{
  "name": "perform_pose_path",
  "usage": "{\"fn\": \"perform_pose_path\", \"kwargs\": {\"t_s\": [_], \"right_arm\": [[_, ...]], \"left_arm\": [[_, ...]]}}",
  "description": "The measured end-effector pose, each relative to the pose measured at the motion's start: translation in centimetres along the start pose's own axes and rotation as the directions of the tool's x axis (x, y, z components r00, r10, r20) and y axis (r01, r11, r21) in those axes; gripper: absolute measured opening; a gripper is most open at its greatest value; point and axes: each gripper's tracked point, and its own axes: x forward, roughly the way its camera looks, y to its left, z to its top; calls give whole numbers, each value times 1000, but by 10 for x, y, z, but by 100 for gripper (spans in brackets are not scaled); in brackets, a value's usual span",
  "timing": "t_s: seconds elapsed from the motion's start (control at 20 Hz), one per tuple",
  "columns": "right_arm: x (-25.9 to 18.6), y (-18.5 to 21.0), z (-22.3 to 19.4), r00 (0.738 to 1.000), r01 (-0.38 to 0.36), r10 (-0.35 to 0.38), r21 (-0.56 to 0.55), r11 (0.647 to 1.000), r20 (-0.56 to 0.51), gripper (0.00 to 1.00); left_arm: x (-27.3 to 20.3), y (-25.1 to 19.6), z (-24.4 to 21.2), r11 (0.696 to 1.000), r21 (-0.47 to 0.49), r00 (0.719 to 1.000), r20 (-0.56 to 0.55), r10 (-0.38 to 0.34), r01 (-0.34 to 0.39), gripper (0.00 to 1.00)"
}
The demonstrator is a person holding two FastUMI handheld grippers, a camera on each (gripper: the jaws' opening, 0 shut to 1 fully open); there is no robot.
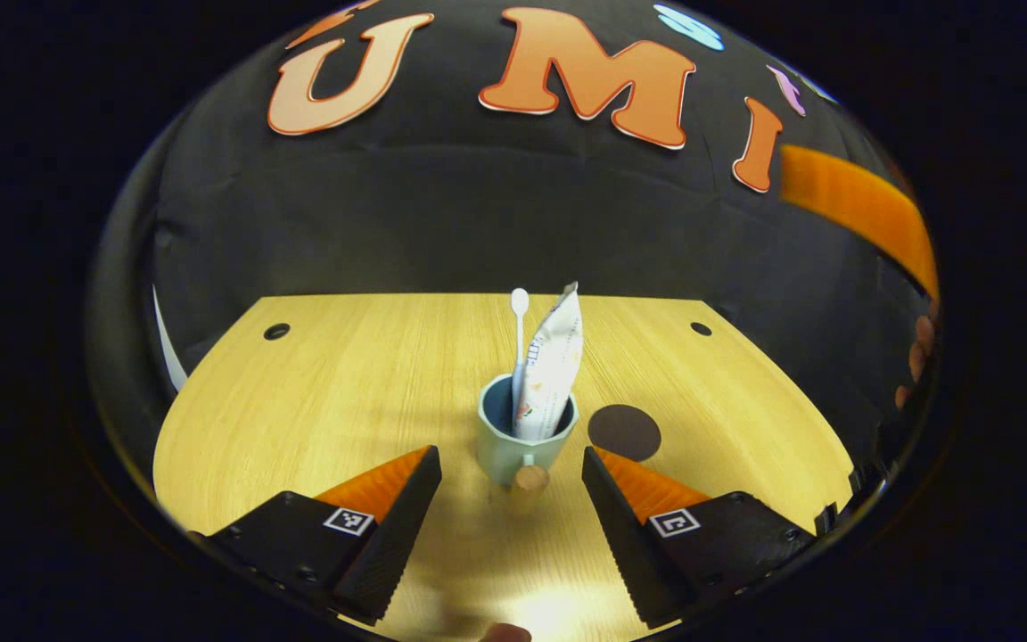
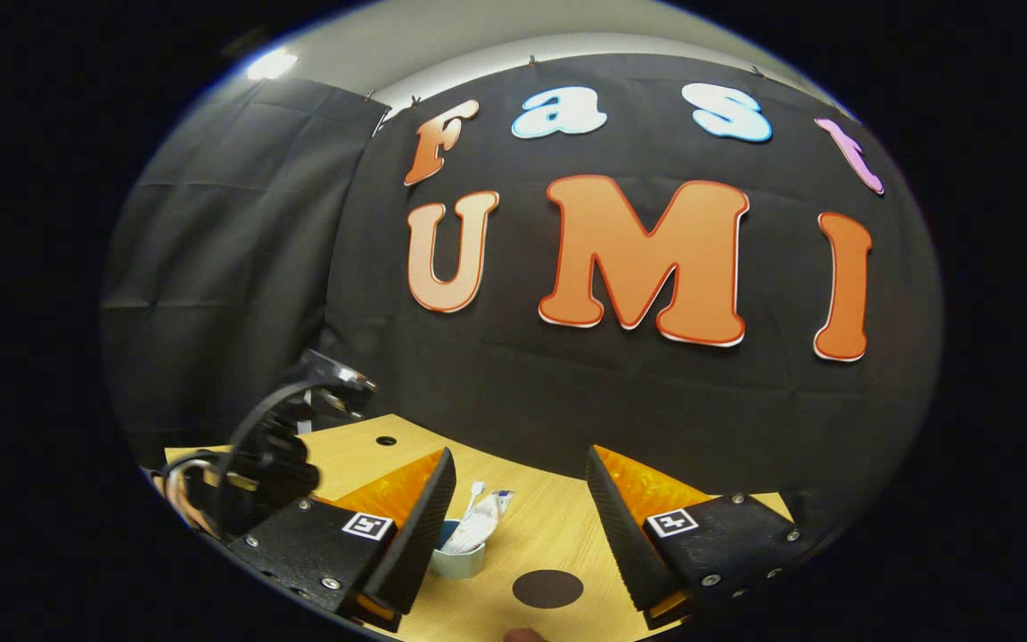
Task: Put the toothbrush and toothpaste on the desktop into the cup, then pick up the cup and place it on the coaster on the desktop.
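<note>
Left gripper view: pale blue-green ceramic cup [image 1: 519, 441] stands upright on the light wood-grain desktop [image 1: 344, 383], dead centre, with a small round tan knob on its near side at 6 o'clock. Inside the cup, a white toothbrush [image 1: 519, 334] stands nearly vertical, head up at 12 o'clock, and a white crinkled toothpaste tube [image 1: 556, 366] leans just to its right, tip pointing to about 1 o'clock; the two are touching or almost touching. A dark brown round coaster [image 1: 625, 432] lies flat on the desktop at 3 o'clock of the cup, close beside it but apart, nothing on it. The left gripper [image 1: 511, 468] is spread wide, fingers either side of the cup's base at 8 and 4 o'clock, neither touching it. An orange bar and some fingertips sit at the far right edge, blurred. Right gripper view: the right gripper [image 2: 520, 481] is also spread wide, holding nothing, up off the desktop [image 2: 558, 526]. Cup [image 2: 460, 560] with toothbrush [image 2: 475, 495] and toothpaste tube [image 2: 488, 522] shows at 7 o'clock, partly hidden by the left-hand finger; coaster [image 2: 547, 588] at 6 o'clock, to the cup's right, bare. Dark device with cables [image 2: 273, 446] at 9 o'clock.
</note>
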Motion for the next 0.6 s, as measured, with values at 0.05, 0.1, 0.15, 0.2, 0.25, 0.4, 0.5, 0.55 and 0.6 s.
{"fn": "perform_pose_path", "kwargs": {"t_s": [0.05, 0.1, 0.15, 0.2, 0.25, 0.4, 0.5, 0.55, 0.6], "right_arm": [[-8, -5, 10, 1000, 1, -1, 8, 1000, 12, 90], [-17, -10, 19, 1000, 6, -6, 15, 1000, 22, 92], [-25, -14, 26, 999, 9, -9, 17, 1000, 32, 93], [-34, -20, 31, 999, 15, -16, 14, 1000, 37, 93], [-42, -25, 35, 999, 21, -21, 7, 1000, 40, 94], [-66, -40, 40, 999, 34, -34, -5, 999, 41, 95], [-79, -48, 41, 999, 37, -37, 3, 999, 37, 96], [-84, -52, 39, 999, 38, -39, 8, 999, 30, 96], [-90, -56, 38, 999, 38, -38, 10, 999, 24, 96]], "left_arm": [[4, -4, -3, 1000, -8, 999, -42, -7, 7, 96], [8, -6, -6, 1000, -20, 996, -85, -7, 5, 96], [14, -9, -12, 1000, -28, 990, -138, -12, 8, 96], [18, -10, -22, 999, -49, 978, -206, -8, -2, 96], [20, -12, -31, 997, -73, 963, -271, -8, -13, 96], [25, -12, -38, 996, -79, 929, -370, 12, -44, 96], [30, -12, -35, 997, -50, 913, -405, 36, -62, 96], [32, -13, -37, 996, -47, 902, -429, 46, -73, 96], [36, -14, -36, 996, -40, 892, -449, 51, -77, 93]]}}
